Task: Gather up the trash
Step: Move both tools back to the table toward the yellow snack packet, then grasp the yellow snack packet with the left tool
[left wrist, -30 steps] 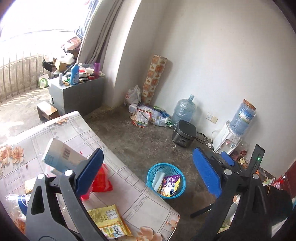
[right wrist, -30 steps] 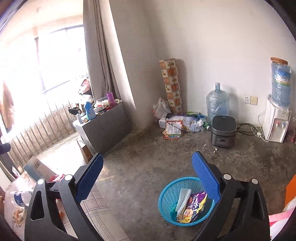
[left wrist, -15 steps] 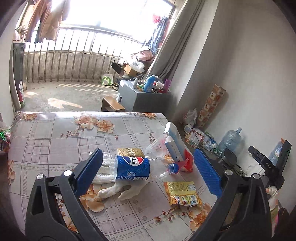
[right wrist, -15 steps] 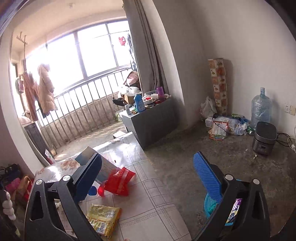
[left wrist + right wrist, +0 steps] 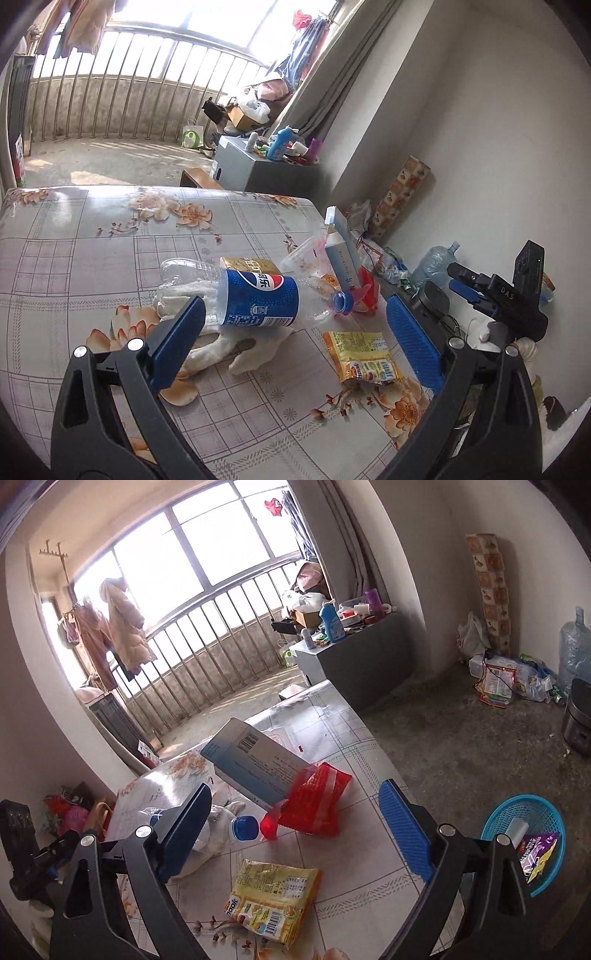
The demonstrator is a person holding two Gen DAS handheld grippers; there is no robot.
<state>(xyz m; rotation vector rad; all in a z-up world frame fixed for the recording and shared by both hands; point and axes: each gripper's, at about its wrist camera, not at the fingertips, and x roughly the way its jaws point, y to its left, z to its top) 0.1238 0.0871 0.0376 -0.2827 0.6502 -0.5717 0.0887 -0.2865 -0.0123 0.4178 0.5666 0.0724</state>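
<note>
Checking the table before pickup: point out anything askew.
The blue-and-white cardboard carton leans tilted on the red plastic bag rather than lying flat. The clear Pepsi bottle lies on its side on the floral tablecloth.
</note>
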